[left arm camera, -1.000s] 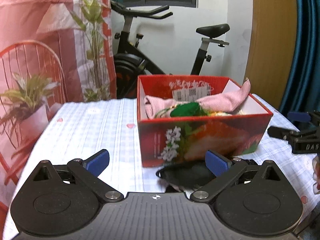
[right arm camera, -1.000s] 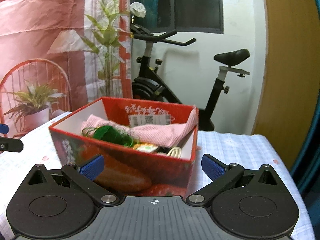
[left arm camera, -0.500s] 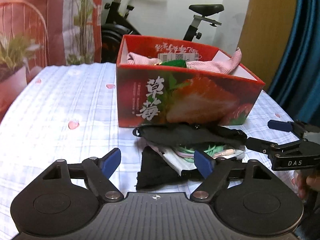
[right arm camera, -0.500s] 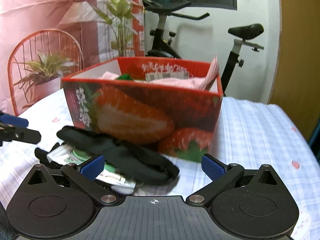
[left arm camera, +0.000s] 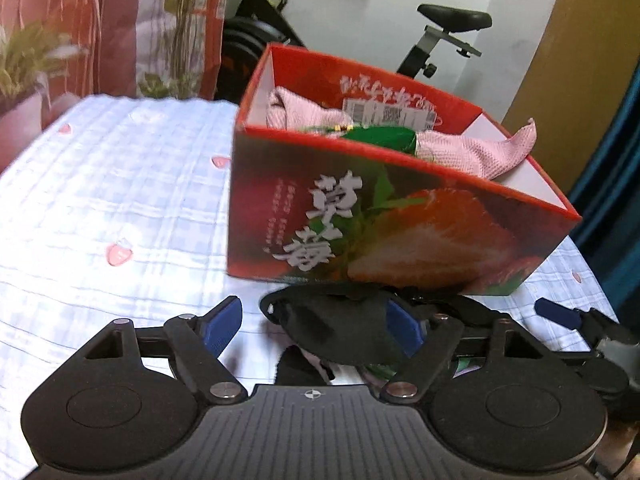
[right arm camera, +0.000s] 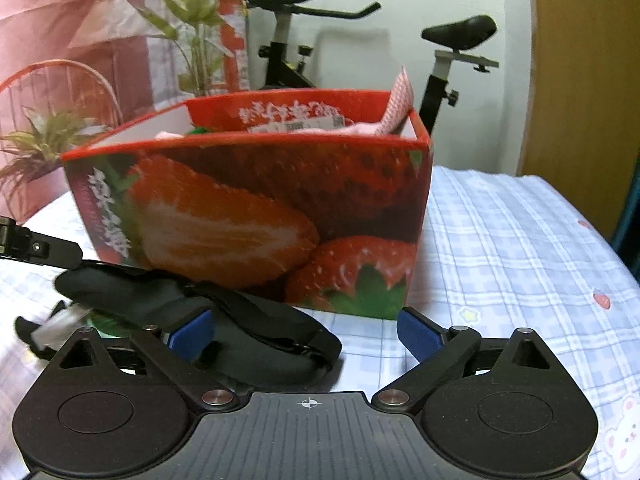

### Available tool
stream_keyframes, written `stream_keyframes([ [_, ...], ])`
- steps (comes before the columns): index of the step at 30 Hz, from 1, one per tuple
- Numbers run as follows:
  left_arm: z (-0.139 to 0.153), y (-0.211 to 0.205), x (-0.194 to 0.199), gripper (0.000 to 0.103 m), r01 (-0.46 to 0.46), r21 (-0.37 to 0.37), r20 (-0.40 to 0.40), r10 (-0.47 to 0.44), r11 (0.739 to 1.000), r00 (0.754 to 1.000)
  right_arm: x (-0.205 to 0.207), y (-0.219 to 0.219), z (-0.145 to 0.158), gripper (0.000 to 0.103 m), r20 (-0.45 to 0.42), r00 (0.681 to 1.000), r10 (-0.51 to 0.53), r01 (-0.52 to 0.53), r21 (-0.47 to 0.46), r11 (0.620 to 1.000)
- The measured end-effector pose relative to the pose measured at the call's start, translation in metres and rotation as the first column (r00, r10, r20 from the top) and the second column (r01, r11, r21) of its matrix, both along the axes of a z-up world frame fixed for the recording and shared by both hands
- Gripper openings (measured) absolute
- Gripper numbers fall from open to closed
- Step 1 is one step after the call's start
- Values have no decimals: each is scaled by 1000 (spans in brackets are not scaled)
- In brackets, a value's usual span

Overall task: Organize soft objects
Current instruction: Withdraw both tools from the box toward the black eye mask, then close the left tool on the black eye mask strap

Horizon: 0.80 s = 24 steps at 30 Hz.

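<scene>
A black padded soft piece with a strap (left arm camera: 336, 332) lies on the tablecloth against the front of the red strawberry box (left arm camera: 400, 220). Under it are a green-and-white packet (left arm camera: 380, 370) and another black cloth (left arm camera: 296, 372). My left gripper (left arm camera: 314, 324) is low over the black piece's left end, with its right pad against it and its left pad apart. My right gripper (right arm camera: 304, 332) straddles the right end of the black piece (right arm camera: 256, 336); its jaws are closing and do not press on it. The box (right arm camera: 256, 208) holds a pink cloth (left arm camera: 460, 148) and a green soft item (left arm camera: 380, 138).
The checked tablecloth (left arm camera: 120, 200) spreads to the left of the box and also to its right (right arm camera: 520, 240). Behind the table are an exercise bike (right arm camera: 440, 52), potted plants (right arm camera: 192, 28) and a pink backdrop. A finger of the left gripper (right arm camera: 40, 248) reaches in from the left.
Both grippers have sunk from box-rim height to the table and closed in on the black piece from either end. The left jaws have narrowed.
</scene>
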State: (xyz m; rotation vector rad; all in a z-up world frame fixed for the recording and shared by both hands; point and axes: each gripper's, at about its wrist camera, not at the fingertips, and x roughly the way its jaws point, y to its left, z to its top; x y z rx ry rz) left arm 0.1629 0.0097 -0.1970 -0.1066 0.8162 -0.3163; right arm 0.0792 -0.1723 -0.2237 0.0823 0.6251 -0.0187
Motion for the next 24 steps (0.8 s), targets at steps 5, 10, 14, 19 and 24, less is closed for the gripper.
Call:
stream_keyframes([
  [5, -15, -5, 4, 81, 5, -8, -40, -5, 1000, 999, 2, 1, -11, 95, -33, 999, -1, 1, -11, 1000],
  [10, -18, -8, -1, 62, 20, -13, -42, -21, 1000, 999, 2, -5, -17, 95, -62, 998, -3, 6, 39, 999],
  [14, -14, -12, -9, 47, 34, 13, -19, -34, 999, 999, 1, -6, -20, 95, -74, 997, 23, -19, 57, 998],
  [19, -11, -10, -18, 34, 16, 22, 4, -16, 1000, 1000, -2, -4, -22, 95, -74, 997, 31, -28, 52, 998],
  [24, -11, -7, -29, 33, 15, 39, 33, -16, 999, 999, -5, -2, -22, 95, -70, 997, 37, -33, 50, 998],
])
